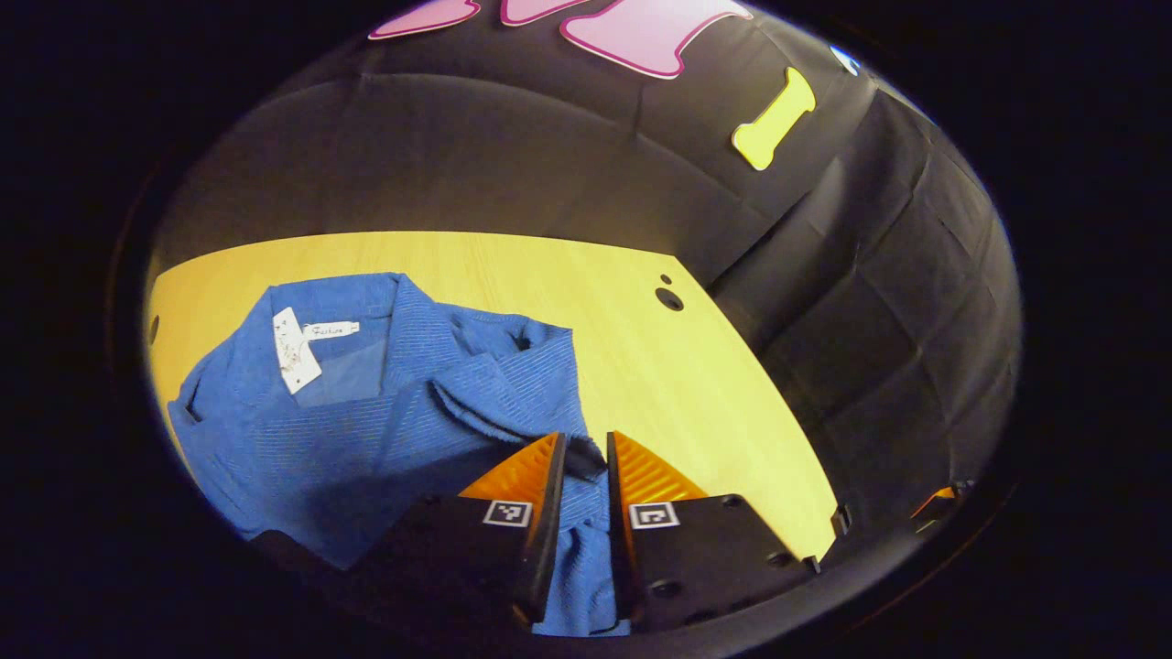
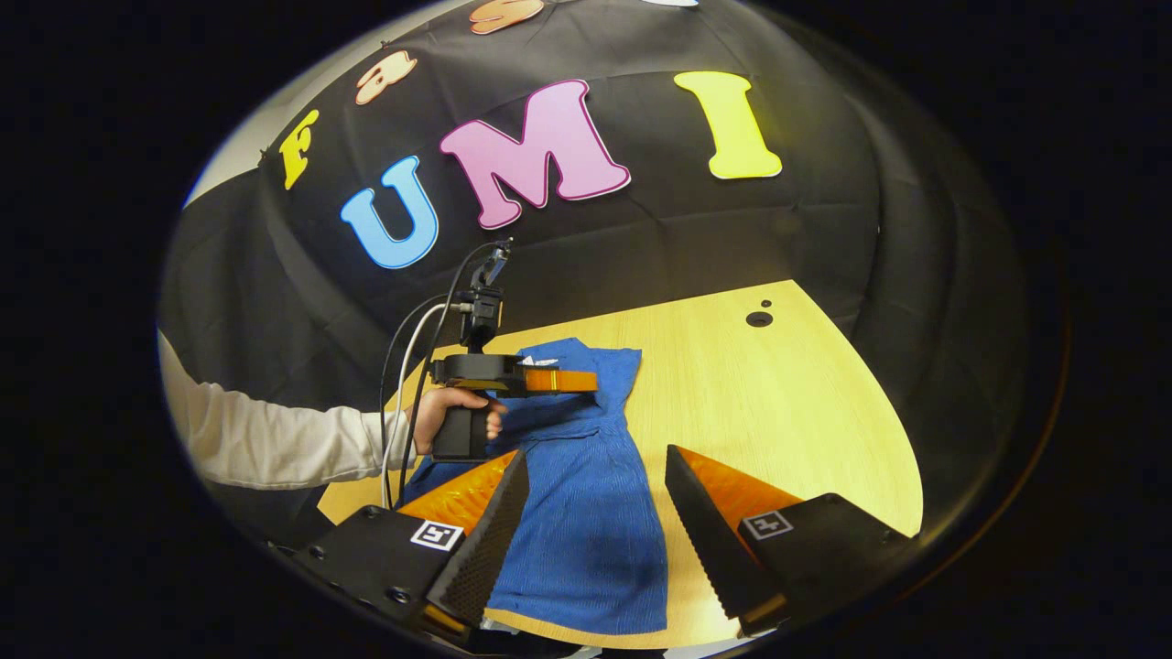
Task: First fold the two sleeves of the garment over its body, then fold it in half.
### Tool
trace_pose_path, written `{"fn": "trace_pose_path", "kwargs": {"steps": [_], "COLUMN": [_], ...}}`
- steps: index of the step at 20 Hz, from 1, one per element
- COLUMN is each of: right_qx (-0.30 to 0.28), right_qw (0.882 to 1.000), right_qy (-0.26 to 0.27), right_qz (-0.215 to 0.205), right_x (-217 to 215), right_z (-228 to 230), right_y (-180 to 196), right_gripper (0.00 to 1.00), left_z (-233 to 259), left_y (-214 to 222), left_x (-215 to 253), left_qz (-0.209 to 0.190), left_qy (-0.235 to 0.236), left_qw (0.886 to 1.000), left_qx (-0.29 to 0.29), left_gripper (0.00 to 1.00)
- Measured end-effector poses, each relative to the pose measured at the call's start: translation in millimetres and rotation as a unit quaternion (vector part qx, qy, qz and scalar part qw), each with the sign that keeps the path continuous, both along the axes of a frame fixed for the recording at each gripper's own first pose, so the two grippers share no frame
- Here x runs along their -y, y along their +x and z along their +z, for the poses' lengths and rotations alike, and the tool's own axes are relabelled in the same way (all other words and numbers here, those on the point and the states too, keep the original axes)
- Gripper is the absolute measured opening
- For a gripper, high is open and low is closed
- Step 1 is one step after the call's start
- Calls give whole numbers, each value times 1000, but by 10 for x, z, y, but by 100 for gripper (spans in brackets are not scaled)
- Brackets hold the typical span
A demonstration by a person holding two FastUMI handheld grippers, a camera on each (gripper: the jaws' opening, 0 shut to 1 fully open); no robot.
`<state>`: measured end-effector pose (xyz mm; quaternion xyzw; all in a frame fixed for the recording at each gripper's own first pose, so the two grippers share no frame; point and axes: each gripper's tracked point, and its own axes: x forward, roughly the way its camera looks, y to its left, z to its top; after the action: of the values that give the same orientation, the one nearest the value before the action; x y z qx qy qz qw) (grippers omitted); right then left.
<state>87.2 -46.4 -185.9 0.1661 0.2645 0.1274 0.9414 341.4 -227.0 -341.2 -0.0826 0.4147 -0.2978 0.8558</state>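
Observation:
A blue ribbed garment (image 1: 366, 430) lies on the wooden table (image 1: 659, 366), collar and white tag (image 1: 295, 352) toward the far left, with one sleeve drawn across its body. My left gripper (image 1: 586, 453) is shut, a strip of the blue sleeve fabric pinched between its fingers. In the right gripper view the garment (image 2: 586, 522) stretches away from me, and the left gripper (image 2: 586, 380) hovers over its far part, held by a hand (image 2: 449, 407). My right gripper (image 2: 597, 456) stands open above the near part of the garment, nothing between its fingers.
The table (image 2: 787, 412) has bare wood to the right of the garment, with two small dark holes (image 2: 758, 318) near its far corner. A white sleeve (image 2: 275, 444) and cables (image 2: 407, 366) come in from the left. Black cloth walls stand close behind.

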Motion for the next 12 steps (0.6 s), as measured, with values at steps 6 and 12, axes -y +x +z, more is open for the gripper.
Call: {"fn": "trace_pose_path", "kwargs": {"steps": [6, 12], "right_qx": [-18, -36], "right_qw": [1000, 999], "right_qy": [0, -28], "right_qz": [9, 28], "right_x": [-82, -289], "right_z": [-145, -311], "right_y": [-2, -124], "right_gripper": [95, 95], "left_z": [244, 517], "left_y": [-317, -1616], "left_x": [-525, -1666], "left_qz": [36, 116], "left_qy": [54, 106], "left_qw": [997, 988], "left_qx": [37, 4], "left_gripper": [85, 85]}}
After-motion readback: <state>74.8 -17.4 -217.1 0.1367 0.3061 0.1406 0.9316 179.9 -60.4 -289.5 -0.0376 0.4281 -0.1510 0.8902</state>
